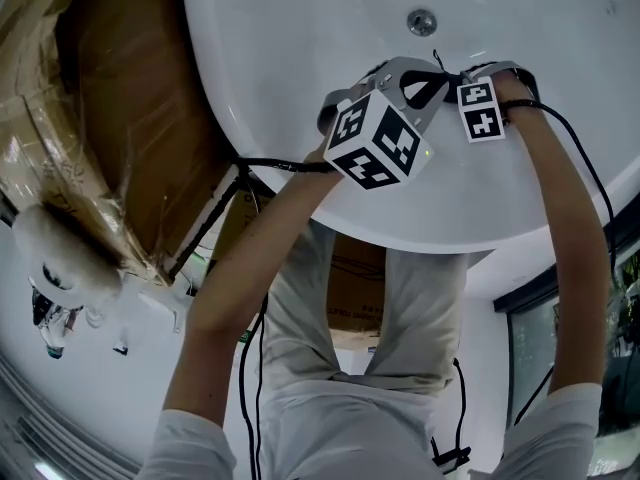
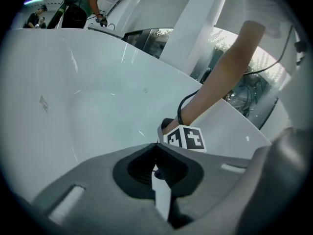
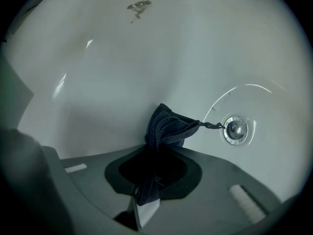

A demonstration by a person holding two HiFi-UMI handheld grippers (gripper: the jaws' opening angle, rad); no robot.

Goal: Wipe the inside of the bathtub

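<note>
In the head view, the person is leaning over the white glossy bathtub [image 1: 300,28], with both arms reaching across its near rim. The left gripper [image 1: 420,78], carrying a cube of black-and-white square markers, and the right gripper [image 1: 492,72] are sitting side by side, just short of the round chrome drain [image 1: 422,20]. Wide bare basin is lying open to their left. A brown cardboard-wrapped block [image 1: 110,118] is crowding the tub's outer edge.

In the left gripper view, the left gripper [image 2: 157,148] is showing its jaws closed tip to tip over the tub's sloping wall. The right gripper's marker cube is sitting just beyond them.

In the right gripper view, the right gripper [image 3: 156,151] is clamping a dark blue cloth [image 3: 164,129], which is bunching past the jaw tips near the tub floor. A loose thread is reaching towards the drain [image 3: 236,129]. A dark speckled mark [image 3: 139,6] is showing on the far wall.
</note>
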